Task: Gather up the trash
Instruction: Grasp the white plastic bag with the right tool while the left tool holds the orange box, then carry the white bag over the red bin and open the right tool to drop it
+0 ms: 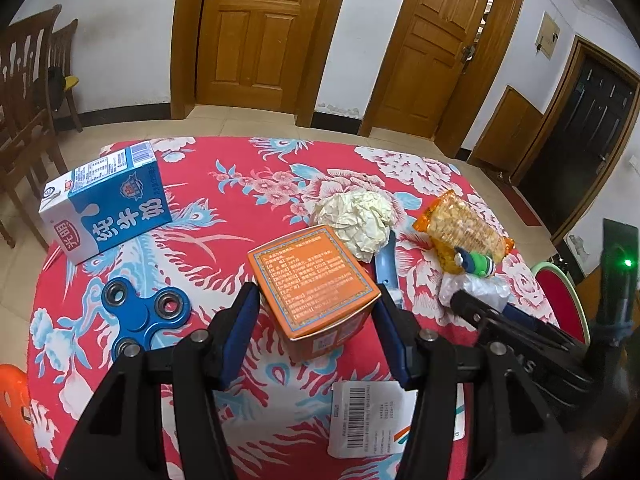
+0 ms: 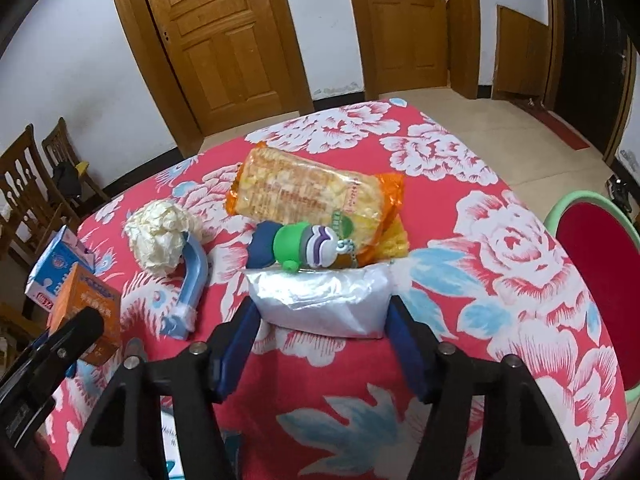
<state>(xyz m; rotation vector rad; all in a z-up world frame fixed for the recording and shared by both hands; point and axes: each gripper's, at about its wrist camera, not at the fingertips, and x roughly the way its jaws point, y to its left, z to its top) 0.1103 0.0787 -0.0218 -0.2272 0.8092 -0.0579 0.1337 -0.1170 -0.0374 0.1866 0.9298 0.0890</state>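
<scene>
My left gripper (image 1: 314, 300) is open, its blue pads on either side of an orange carton (image 1: 316, 286) standing on the red floral tablecloth; I cannot tell whether they touch it. My right gripper (image 2: 320, 312) is open around a crumpled clear plastic bag (image 2: 320, 300); it also shows in the left wrist view (image 1: 476, 292). A crumpled paper ball (image 1: 358, 216) lies behind the carton. An orange snack packet (image 2: 312, 196) lies beyond the bag. A blue and white milk carton (image 1: 108, 200) lies at the far left.
A blue fidget spinner (image 1: 140, 316) lies left of the left gripper. A green and purple keychain toy (image 2: 304, 244) rests between the bag and the packet. A light blue curved object (image 2: 192, 284) lies by the paper ball. A white barcode label (image 1: 368, 420) lies near me. A red stool (image 2: 596, 280) stands at the right.
</scene>
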